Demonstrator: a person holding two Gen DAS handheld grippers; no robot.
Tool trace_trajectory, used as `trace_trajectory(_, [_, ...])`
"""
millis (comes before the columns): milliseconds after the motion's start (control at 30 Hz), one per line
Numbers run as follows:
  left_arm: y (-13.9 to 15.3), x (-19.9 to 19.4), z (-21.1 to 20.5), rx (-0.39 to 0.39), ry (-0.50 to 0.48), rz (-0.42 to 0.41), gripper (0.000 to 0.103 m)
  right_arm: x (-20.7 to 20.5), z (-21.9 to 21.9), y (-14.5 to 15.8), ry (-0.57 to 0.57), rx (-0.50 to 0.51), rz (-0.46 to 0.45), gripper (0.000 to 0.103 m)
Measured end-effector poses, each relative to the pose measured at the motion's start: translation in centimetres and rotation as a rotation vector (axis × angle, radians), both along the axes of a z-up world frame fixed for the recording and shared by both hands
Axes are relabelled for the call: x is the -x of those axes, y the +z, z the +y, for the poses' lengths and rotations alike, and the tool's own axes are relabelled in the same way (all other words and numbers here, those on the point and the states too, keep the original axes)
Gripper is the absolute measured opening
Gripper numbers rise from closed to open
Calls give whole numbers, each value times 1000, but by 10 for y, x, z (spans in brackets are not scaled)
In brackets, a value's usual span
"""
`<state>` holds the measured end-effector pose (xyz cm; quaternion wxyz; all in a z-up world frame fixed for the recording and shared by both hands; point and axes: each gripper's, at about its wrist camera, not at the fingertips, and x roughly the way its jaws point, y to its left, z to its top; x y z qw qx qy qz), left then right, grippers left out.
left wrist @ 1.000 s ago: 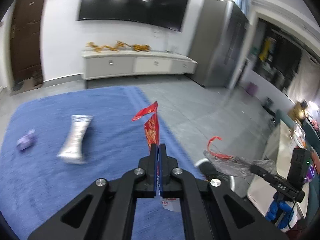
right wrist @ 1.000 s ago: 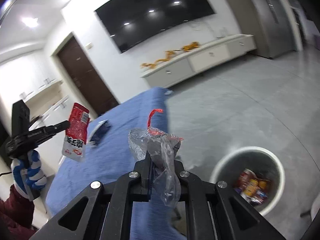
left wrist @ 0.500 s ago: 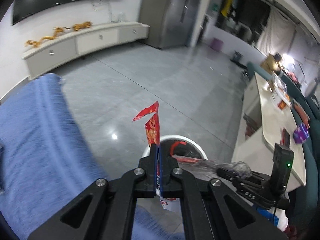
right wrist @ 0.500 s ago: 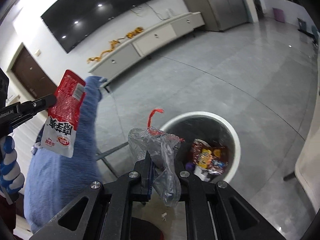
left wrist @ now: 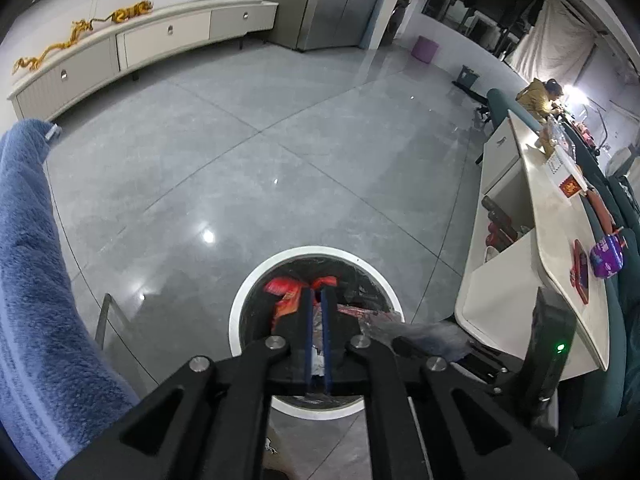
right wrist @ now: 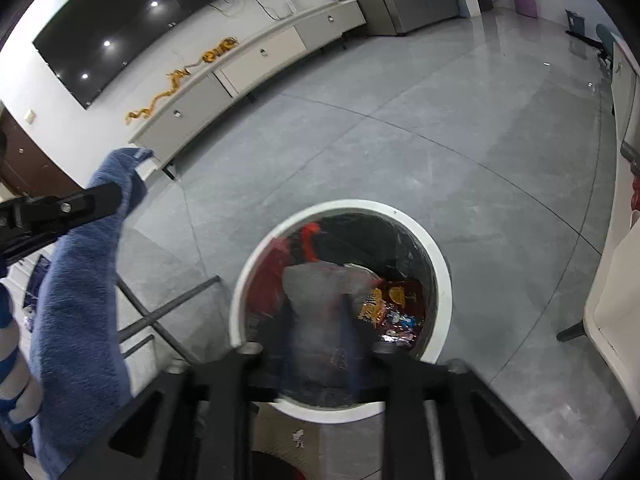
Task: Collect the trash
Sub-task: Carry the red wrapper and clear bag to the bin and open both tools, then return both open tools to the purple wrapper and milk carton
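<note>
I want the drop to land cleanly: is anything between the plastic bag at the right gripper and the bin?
Nothing visible. The plastic bag hangs right over the white bin's open mouth, with only wrappers already inside below it.

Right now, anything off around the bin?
Mostly fine: wrappers sit inside the white bin. One small white scrap lies on the floor just outside its near rim, looking like missed litter. The clear bag at the right gripper is motion-blurred over the opening.

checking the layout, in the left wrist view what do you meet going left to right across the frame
blue towel → white TV cabinet → white trash bin → right gripper holding a clear plastic bag → white counter → purple packet
</note>
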<state>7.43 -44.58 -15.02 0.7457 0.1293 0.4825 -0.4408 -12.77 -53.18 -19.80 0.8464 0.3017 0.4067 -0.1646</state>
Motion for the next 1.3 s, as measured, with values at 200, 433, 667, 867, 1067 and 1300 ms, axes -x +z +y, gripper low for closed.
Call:
trace_trajectory(200, [1,-4,9,21,25,-3,48,1,3,-8,1,4,29,49])
trace_trajectory(433, [23,4,30,54,53,-91,48,9,6,2,-13,4,20,49])
trace_trajectory(667, [60,17,75,134,128,-223,48,19,17,28,-19,34,-11,54])
trace_trajectory(867, [93,24,127,147,207,-337,48,22,37,60,8,72,-62,57])
trace_trajectory(1067, [122,31,185,152,308,-449,48,12,69,91,73,110,-114,58])
trace_trajectory(1300, [144,38,250,173,431,-517,54,-8,109,125,164,154,-174,59])
